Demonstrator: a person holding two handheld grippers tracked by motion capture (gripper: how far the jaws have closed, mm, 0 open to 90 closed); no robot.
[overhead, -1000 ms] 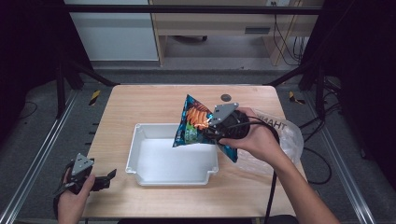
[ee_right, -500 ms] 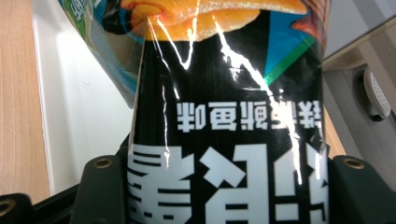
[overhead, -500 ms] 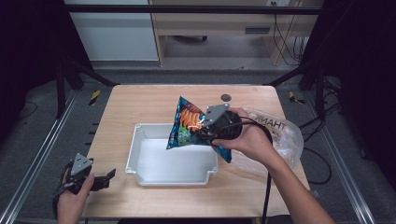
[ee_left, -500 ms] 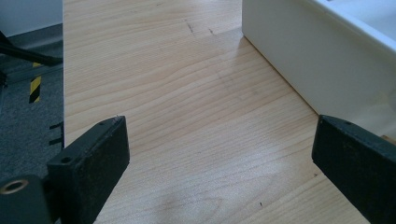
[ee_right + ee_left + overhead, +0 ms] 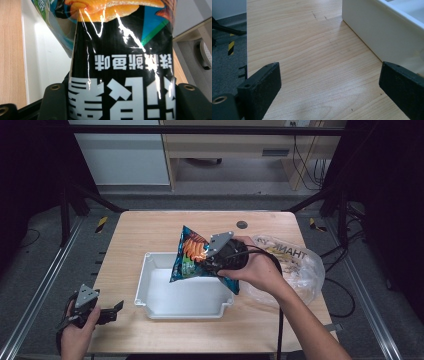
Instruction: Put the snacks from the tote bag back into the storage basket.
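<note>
High view: right gripper (image 5: pixel 216 261) clamps a snack bag (image 5: pixel 192 254) above the white tray (image 5: pixel 150 292), not yet released; left gripper (image 5: pixel 107 312), jaws wide, rests beside the tray.

Glossy blue-and-orange snack bag (image 5: pixel 192 255), tilted, held above white tray (image 5: pixel 150 292).

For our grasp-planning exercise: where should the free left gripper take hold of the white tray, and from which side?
Grip the tray's left rim from above, one jaw inside the wall, one outside. That thin upright wall sits nearest the open left gripper and stands clear of the snack bag.
</note>
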